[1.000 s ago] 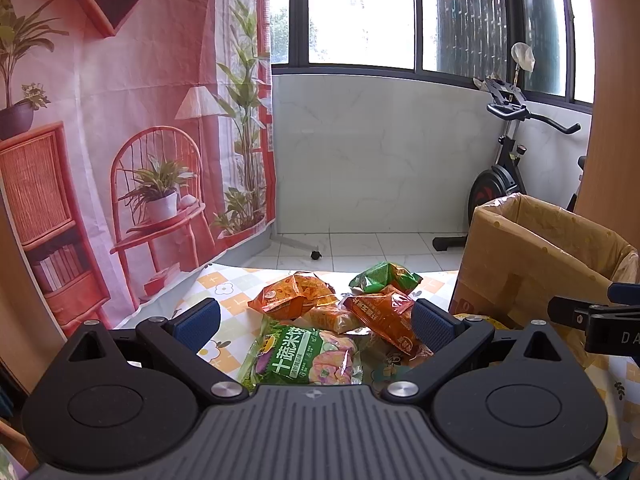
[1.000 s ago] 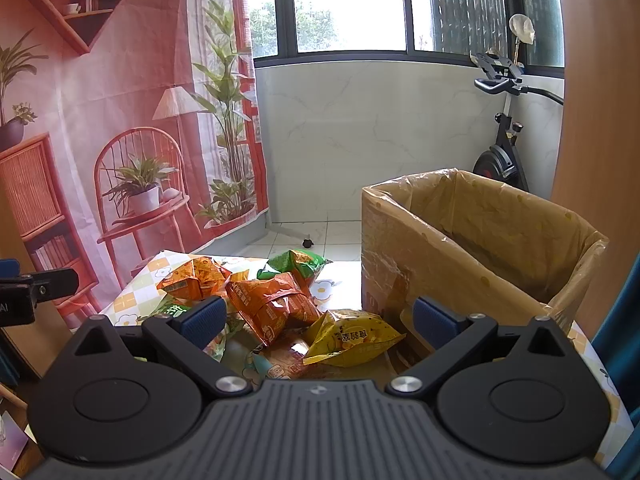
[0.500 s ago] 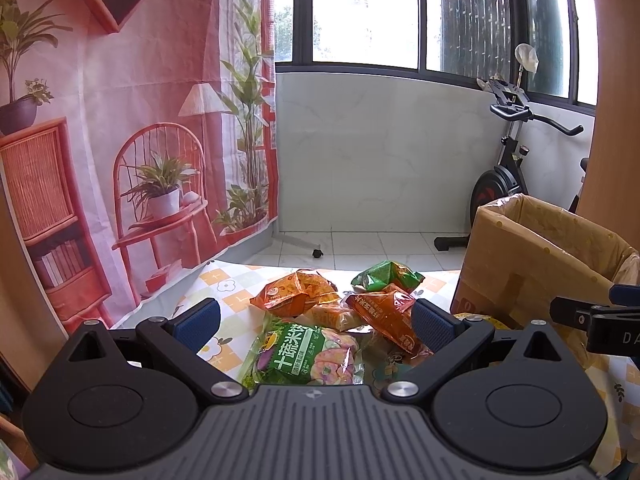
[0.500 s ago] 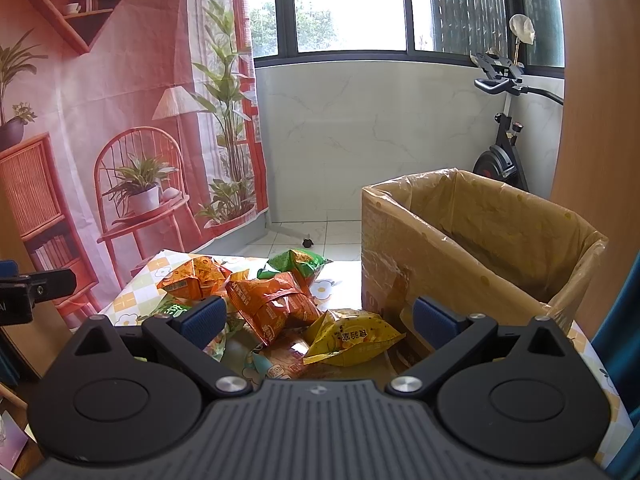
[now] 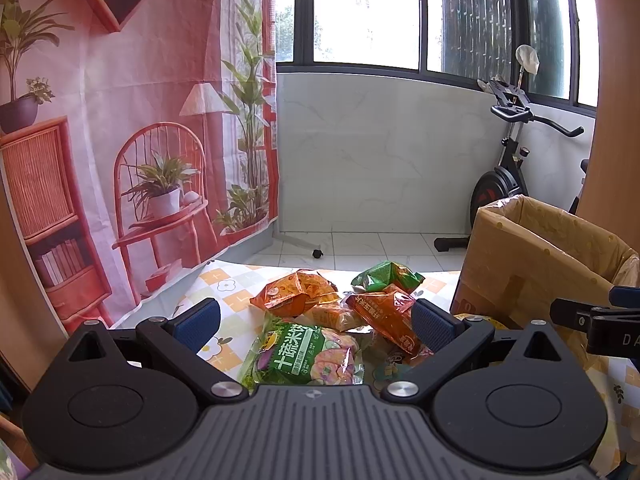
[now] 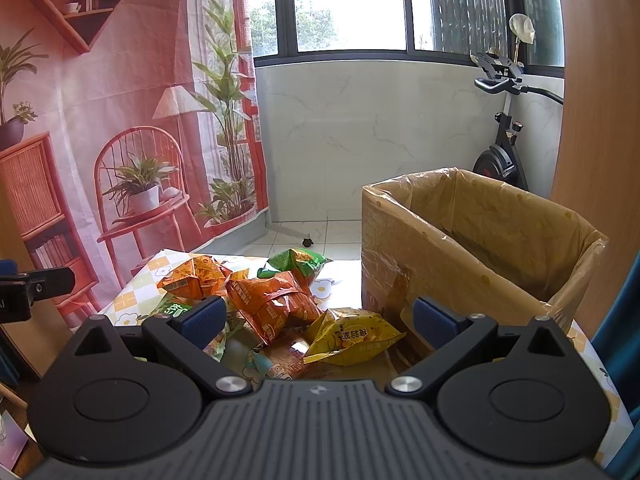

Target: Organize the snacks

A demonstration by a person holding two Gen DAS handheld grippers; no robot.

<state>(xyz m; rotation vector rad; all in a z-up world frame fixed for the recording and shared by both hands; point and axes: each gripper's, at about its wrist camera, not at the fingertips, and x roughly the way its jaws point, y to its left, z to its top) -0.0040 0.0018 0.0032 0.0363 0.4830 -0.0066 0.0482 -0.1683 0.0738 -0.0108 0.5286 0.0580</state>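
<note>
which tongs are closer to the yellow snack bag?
Right. The right tongs hang open just above the yellow snack bag; the left tongs hover open over the green bag, farther left.

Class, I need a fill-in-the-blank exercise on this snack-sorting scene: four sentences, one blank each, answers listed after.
1. Both the left gripper and the right gripper are ____.
2. The snack bags lie beside a cardboard ____.
3. The bag lying closest to the cardboard box is ____ in colour.
4. The tablecloth is printed with small ____.

Answers: open; box; yellow; flowers
</note>
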